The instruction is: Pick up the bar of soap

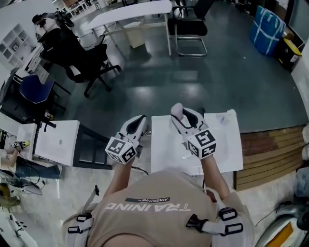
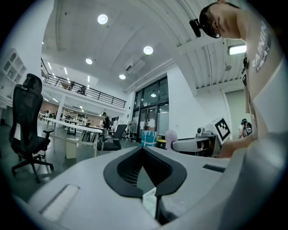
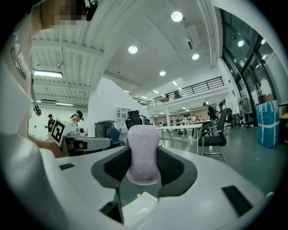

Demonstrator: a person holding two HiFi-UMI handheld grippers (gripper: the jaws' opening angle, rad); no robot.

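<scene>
A pale lilac bar of soap [image 3: 143, 152] stands upright between the jaws of my right gripper [image 3: 144, 158], which is shut on it. From the head view the soap [image 1: 176, 110] pokes out of the right gripper [image 1: 179, 116], held up above the white table [image 1: 227, 154]. My left gripper [image 1: 141, 119] hangs beside it at the table's left edge. In the left gripper view, the left gripper [image 2: 143, 150] has its dark pads meeting at the tips with nothing between them. That view also catches the soap [image 2: 171, 136] off to the right.
Black office chairs [image 1: 77, 53] and a long white desk [image 1: 130, 14] stand across the dark floor ahead. A blue bag [image 1: 266, 29] sits at the far right. A small white table [image 1: 58, 142] is at the left, and wooden flooring [image 1: 270, 154] at the right.
</scene>
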